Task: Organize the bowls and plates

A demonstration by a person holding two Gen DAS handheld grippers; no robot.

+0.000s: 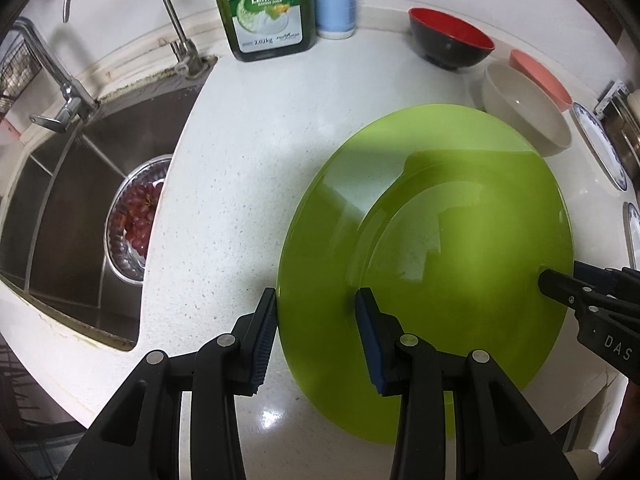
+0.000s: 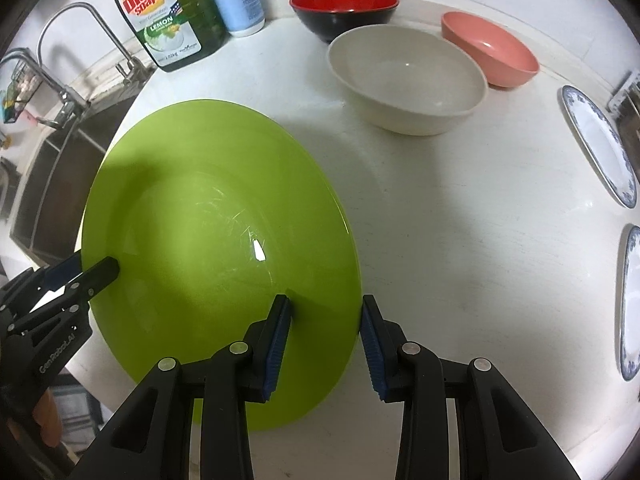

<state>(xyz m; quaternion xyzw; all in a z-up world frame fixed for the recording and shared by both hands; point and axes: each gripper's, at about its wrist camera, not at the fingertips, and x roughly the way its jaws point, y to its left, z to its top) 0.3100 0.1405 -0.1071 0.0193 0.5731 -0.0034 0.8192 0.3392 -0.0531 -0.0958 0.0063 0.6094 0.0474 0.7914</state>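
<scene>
Left wrist view: the left gripper (image 1: 316, 340) stands spread apart astride the left rim of the green plate (image 1: 460, 240), one finger over the plate, one outside it, neither pad clearly pressing; right wrist view shows the right gripper (image 2: 326, 344) likewise parted across the plate's right rim; the plate lies on the white counter (image 2: 460, 220), with the cream bowl (image 2: 408, 80), red-and-black bowl (image 2: 344, 8) and pink bowl (image 2: 490, 50) at the far side
</scene>
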